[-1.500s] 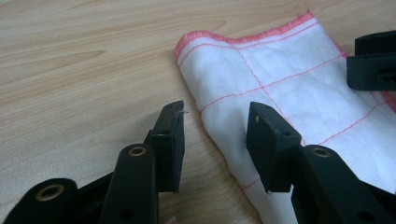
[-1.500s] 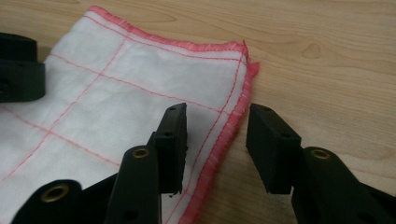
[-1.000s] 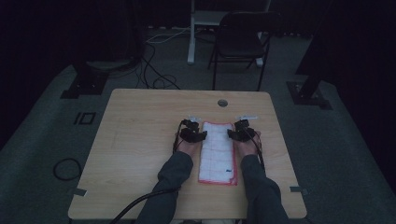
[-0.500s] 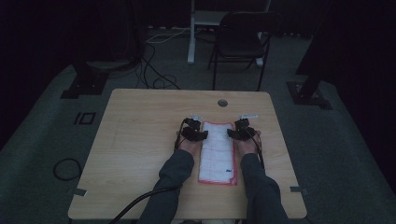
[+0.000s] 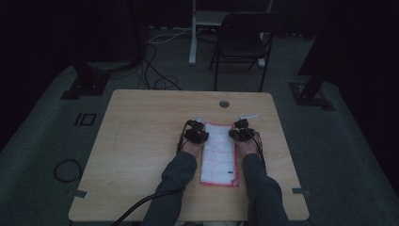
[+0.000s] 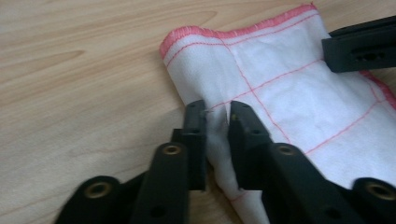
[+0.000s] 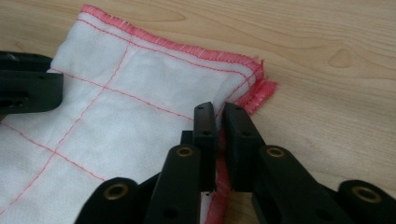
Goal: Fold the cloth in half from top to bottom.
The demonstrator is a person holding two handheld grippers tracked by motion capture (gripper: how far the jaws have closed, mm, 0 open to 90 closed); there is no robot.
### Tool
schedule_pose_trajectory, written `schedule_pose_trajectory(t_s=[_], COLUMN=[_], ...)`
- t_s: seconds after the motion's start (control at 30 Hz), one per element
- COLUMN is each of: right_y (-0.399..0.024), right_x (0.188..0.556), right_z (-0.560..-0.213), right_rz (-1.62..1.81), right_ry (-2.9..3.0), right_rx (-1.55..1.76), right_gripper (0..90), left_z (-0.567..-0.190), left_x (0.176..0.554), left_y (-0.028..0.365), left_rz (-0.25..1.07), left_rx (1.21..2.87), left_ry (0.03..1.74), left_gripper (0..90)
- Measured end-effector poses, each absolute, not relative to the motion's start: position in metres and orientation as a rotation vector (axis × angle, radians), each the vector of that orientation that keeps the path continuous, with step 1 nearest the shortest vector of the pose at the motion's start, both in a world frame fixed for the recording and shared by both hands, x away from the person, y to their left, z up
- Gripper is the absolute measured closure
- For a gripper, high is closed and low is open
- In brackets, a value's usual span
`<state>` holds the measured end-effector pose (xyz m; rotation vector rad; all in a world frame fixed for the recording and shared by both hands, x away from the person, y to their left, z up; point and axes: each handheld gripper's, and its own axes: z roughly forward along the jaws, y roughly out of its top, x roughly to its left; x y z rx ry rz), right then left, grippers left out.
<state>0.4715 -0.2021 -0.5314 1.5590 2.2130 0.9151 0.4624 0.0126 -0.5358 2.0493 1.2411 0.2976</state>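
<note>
Dim tabletop (image 5: 141,141) — close views show cloth (image 6: 280,84) pinched, seemingly by both grippers.

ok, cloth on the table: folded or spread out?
Folded. The cloth lies as a narrow strip, and the right gripper view shows stacked red hems at its corner.

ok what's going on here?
A person at a table holds a gripper in each hand. The left gripper and right gripper have just been closing, and each now pinches a side edge near the far end of a white, red-hemmed cloth lying flat on the wood.
</note>
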Motion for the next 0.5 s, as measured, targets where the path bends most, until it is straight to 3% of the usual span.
schedule_pose_trajectory(t_s=[0.17, 0.5], right_y=[-0.1996, -0.1989], right_x=[0.4707, 0.4682], right_z=[-0.5308, -0.5292], right_rz=[0.894, 0.885], right_ry=[2.228, 2.211], right_rx=[1.523, 1.483], right_gripper=[87.3, 87.8], left_z=[-0.5354, -0.5311], left_x=[0.4624, 0.4624], left_y=[0.0110, 0.0102], left_rz=[0.289, 0.313], left_rx=[2.051, 2.074], left_ry=[1.249, 1.218], left_gripper=[85.8, 87.8])
